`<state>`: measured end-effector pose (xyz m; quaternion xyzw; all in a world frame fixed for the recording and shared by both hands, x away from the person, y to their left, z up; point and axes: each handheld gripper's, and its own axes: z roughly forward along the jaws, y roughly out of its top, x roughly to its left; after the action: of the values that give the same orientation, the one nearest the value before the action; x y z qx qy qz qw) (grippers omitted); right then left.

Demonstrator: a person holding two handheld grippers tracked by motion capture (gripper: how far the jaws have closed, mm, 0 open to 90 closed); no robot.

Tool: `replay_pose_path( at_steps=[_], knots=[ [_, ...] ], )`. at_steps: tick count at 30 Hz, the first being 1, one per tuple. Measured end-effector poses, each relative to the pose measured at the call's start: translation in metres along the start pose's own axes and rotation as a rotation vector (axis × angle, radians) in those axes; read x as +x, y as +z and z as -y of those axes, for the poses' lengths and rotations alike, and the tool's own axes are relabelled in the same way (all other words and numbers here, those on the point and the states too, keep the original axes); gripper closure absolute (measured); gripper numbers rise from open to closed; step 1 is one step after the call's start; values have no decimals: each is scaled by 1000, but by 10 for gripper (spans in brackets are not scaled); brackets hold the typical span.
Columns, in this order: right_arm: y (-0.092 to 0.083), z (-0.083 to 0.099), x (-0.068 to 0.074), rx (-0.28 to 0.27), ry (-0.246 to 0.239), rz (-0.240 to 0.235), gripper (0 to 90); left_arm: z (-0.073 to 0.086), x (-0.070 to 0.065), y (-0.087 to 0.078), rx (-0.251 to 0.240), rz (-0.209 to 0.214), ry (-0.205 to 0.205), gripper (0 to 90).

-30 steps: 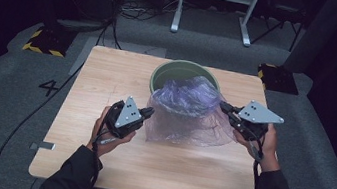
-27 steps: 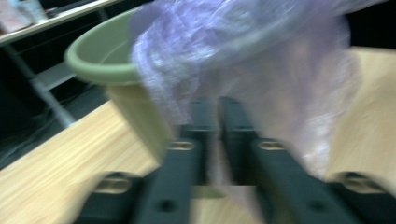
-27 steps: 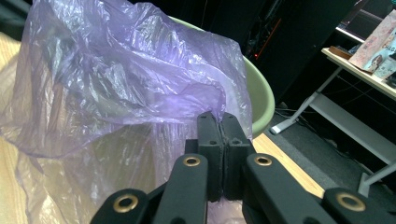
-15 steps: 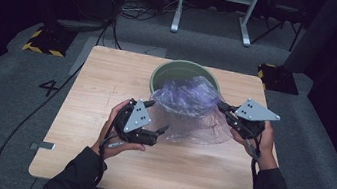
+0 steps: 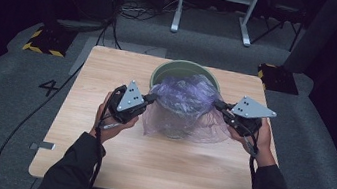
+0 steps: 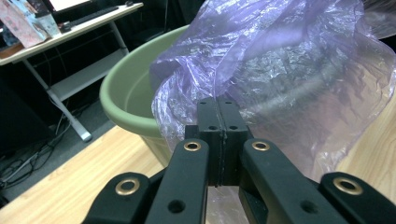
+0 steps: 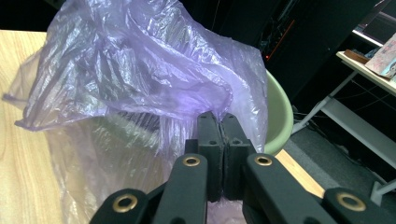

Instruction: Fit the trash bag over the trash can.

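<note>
Left gripper just re-closed, pinching purple plastic bag film at its left edge. Right gripper clamps the bag's right edge. Bag drapes green tub on wooden table.

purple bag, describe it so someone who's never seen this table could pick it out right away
On the light wooden table stands a green round tub near the far edge. The purple bag is draped over the tub's near side and hangs to the tabletop, pinched on either side by the left gripper and right gripper. It is the one thin, crinkly, see-through thing there.
</note>
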<state>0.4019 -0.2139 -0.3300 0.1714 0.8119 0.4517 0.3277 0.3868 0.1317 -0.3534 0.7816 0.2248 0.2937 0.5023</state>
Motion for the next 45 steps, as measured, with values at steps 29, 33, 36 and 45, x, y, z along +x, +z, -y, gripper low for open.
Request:
replay_pose_path(
  at_steps=[29,33,36,45],
  knots=[
    [52,2,-55,84,173,59,869,7,89,46,65,8,-239,900],
    [51,2,-54,82,169,59,874,12,91,46,74,-7,-254,898],
    [49,2,-53,80,162,60,879,15,91,41,69,-21,-258,843],
    [44,4,-53,78,165,70,888,16,93,-7,-28,9,-283,250]
  ],
)
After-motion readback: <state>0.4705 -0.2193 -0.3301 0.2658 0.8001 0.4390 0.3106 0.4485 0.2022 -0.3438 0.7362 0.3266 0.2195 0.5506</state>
